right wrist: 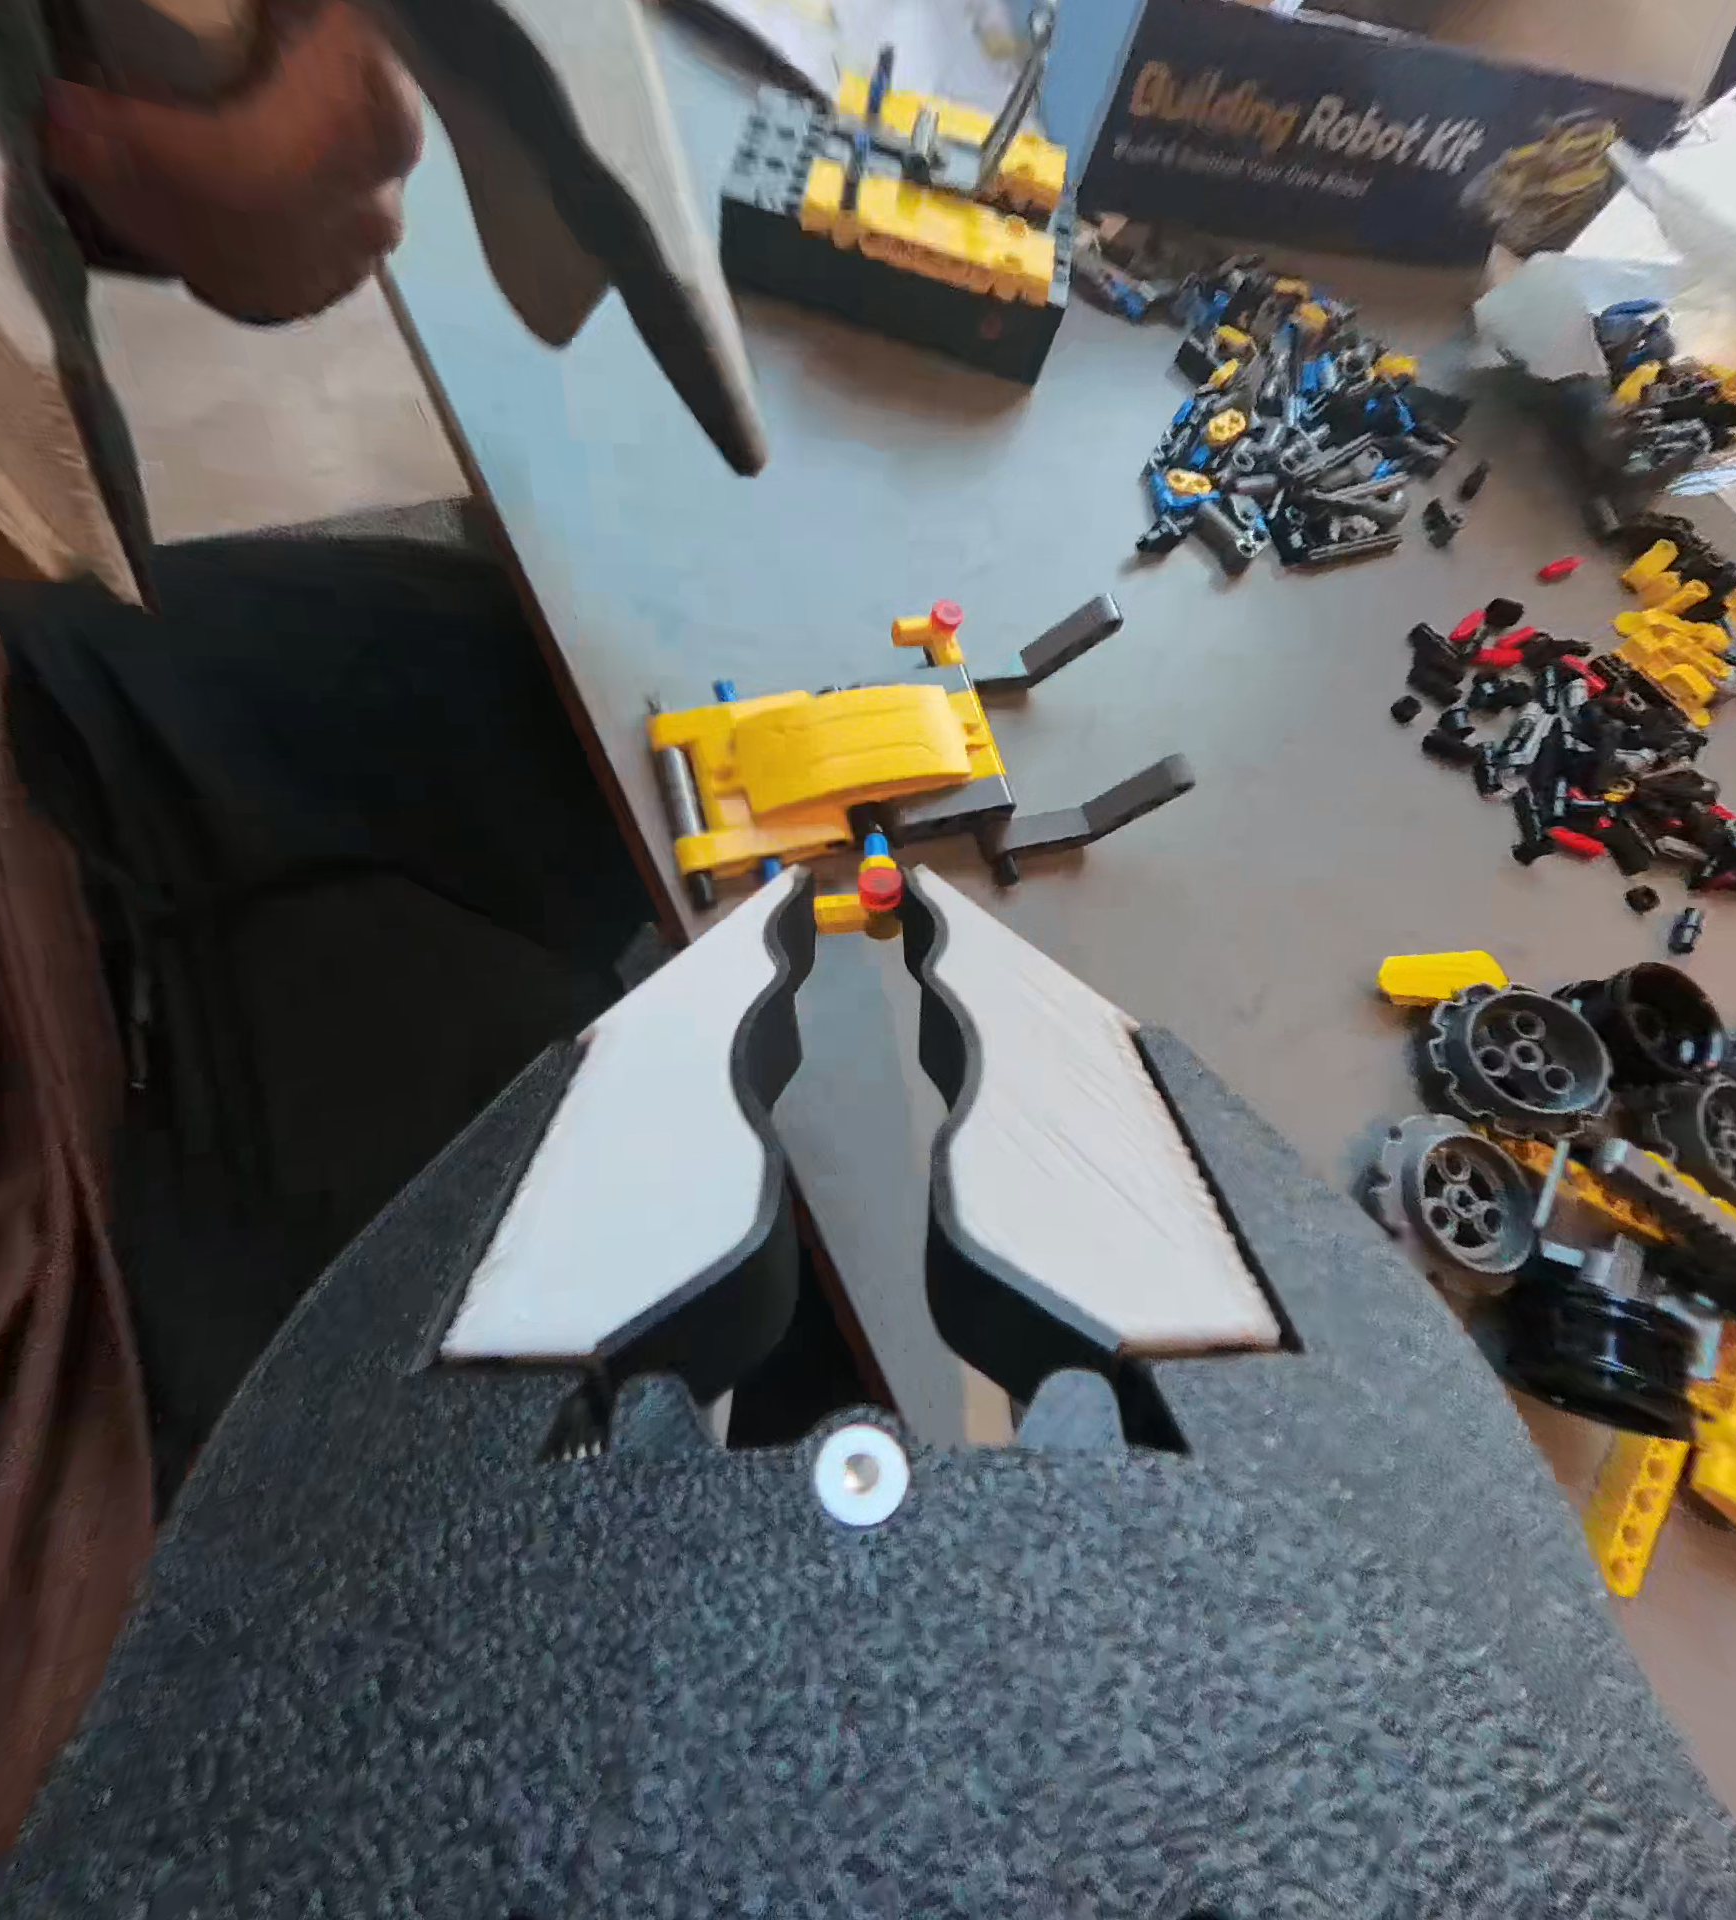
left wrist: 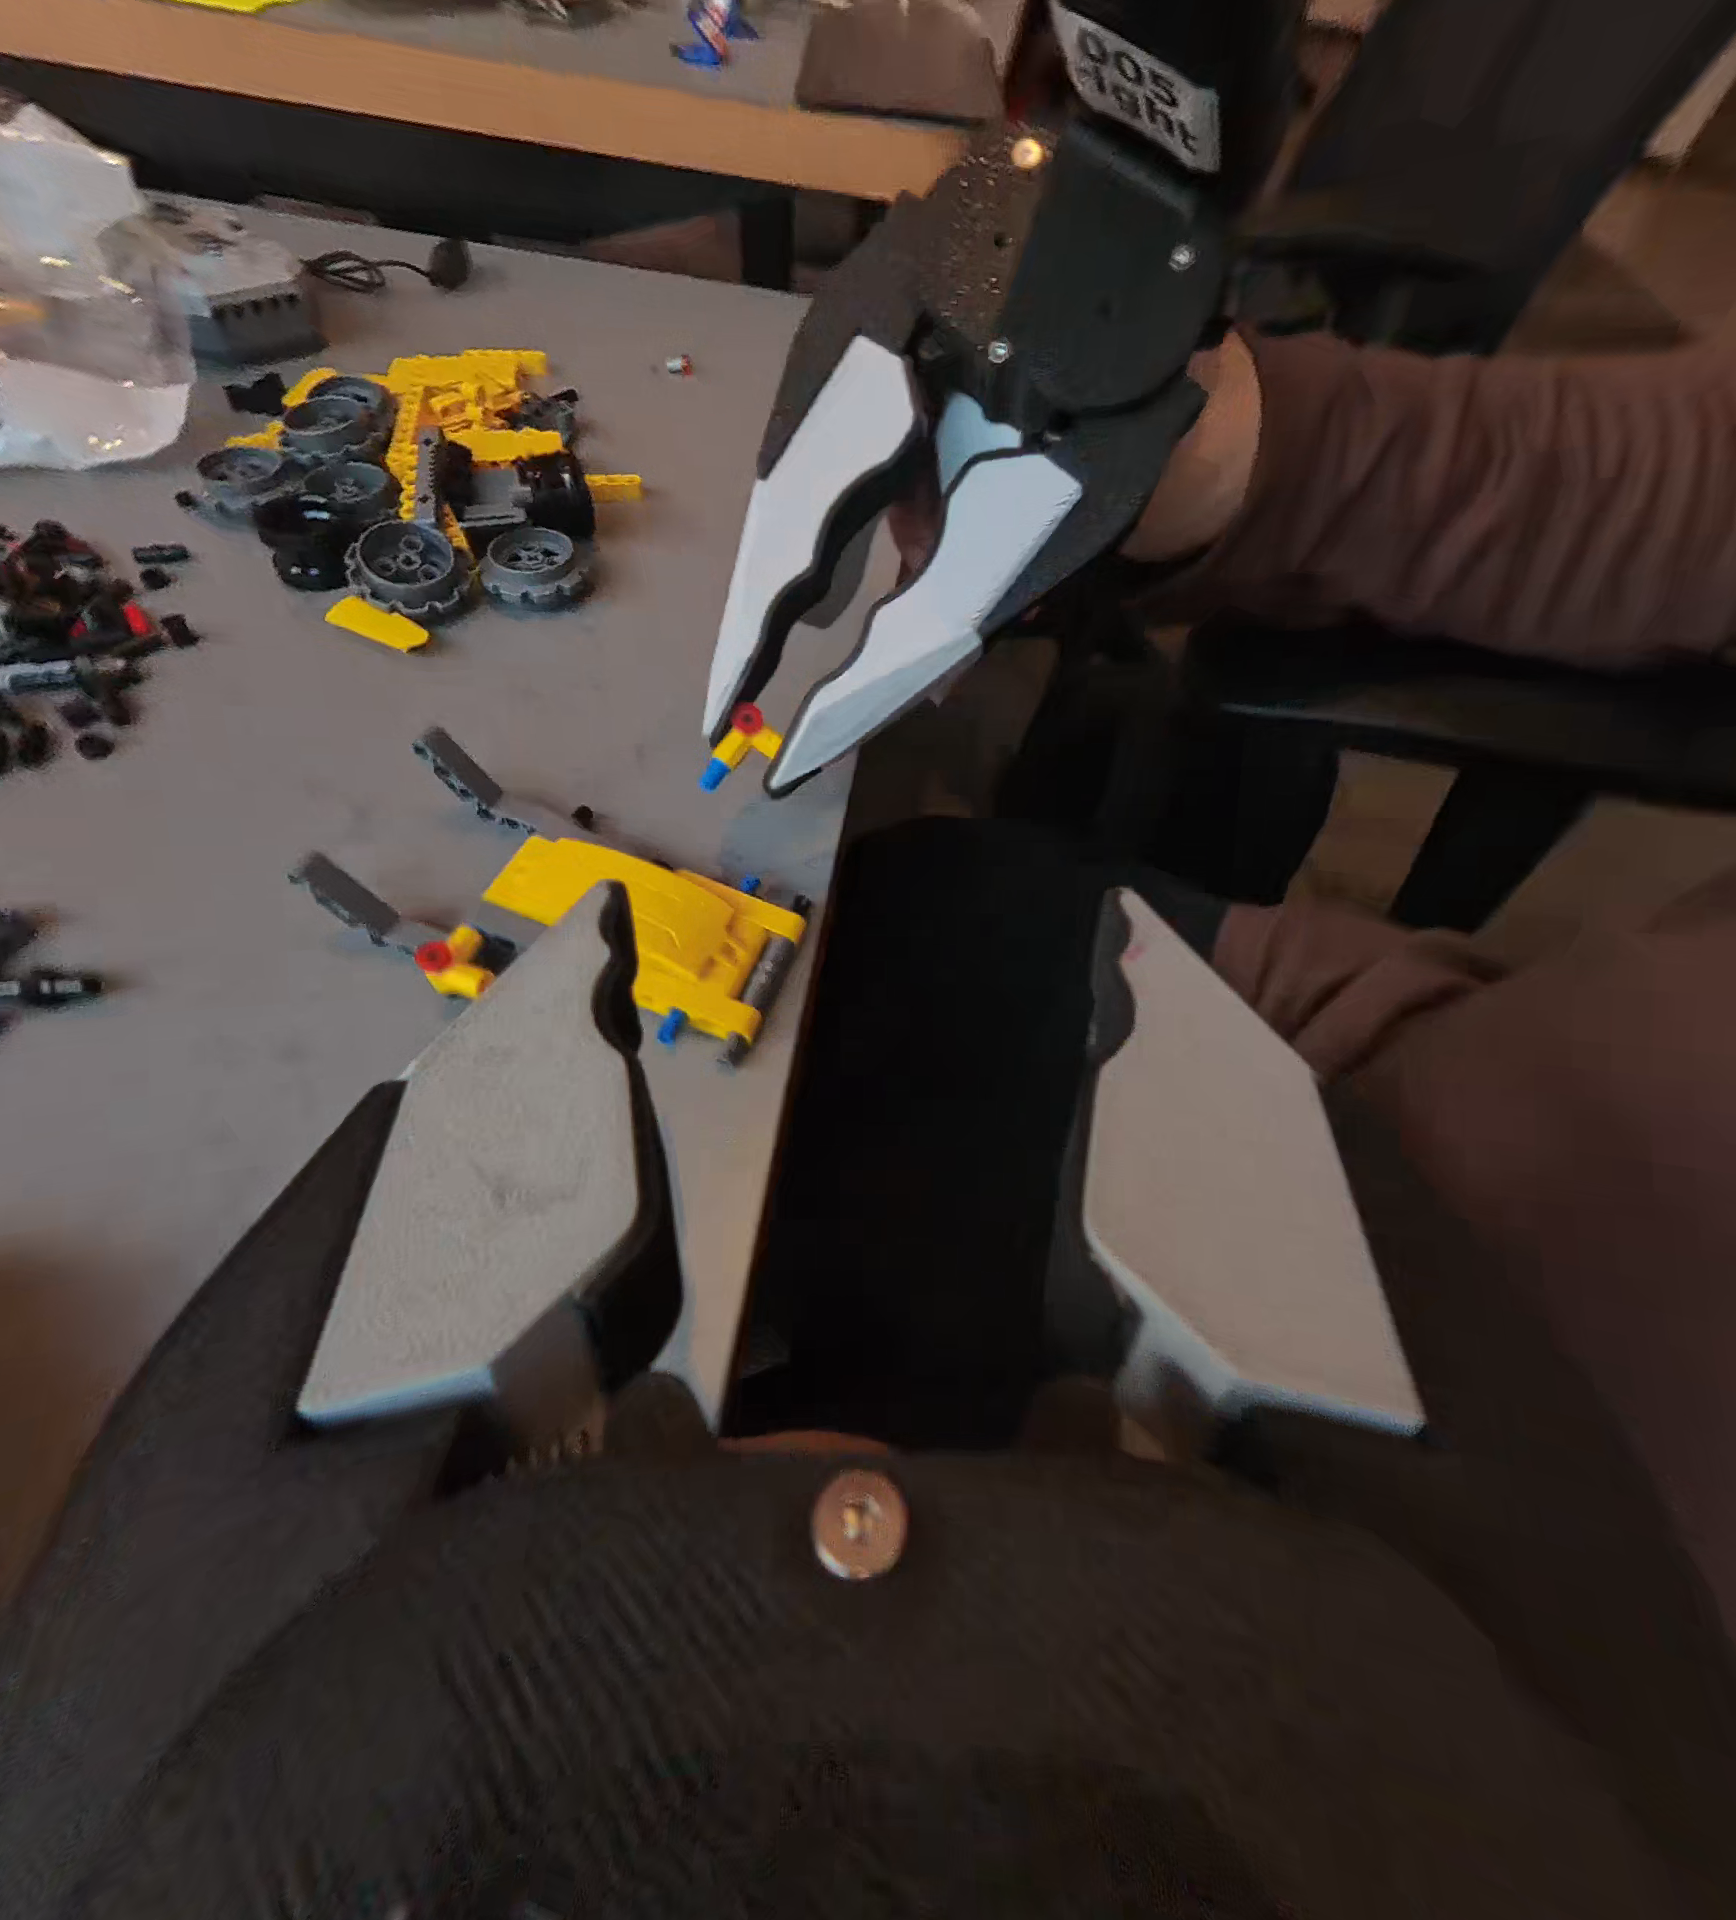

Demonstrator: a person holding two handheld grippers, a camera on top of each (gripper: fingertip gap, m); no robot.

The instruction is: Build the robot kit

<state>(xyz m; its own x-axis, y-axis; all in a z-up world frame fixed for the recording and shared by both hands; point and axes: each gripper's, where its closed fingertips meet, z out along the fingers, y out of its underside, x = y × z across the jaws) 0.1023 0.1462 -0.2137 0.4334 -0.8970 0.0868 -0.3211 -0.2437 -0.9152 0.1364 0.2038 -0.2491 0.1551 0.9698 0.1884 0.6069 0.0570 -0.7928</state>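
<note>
Connector piece (left wrist: 739,743), small and yellow with a red cap and blue peg, is pinched at my right gripper (left wrist: 744,748) tips in the left wrist view, hanging just over the table (left wrist: 220,1143) edge; my left gripper (left wrist: 859,925) is wide open, holding nothing, nearest the yellow assembly (left wrist: 677,935). Right wrist view: connector piece (right wrist: 869,894) sits crosswise between the nearly closed tips, blue peg aimed at the yellow assembly (right wrist: 822,758) just ahead.

On the counter (right wrist: 843,540), the small assembly (right wrist: 822,774) lies at the near edge, just beyond my right tool (right wrist: 856,894). A parts pile (right wrist: 1290,447) lies behind it, wheels (right wrist: 1570,1091) to its right, a box (right wrist: 1363,156) at the back.
</note>
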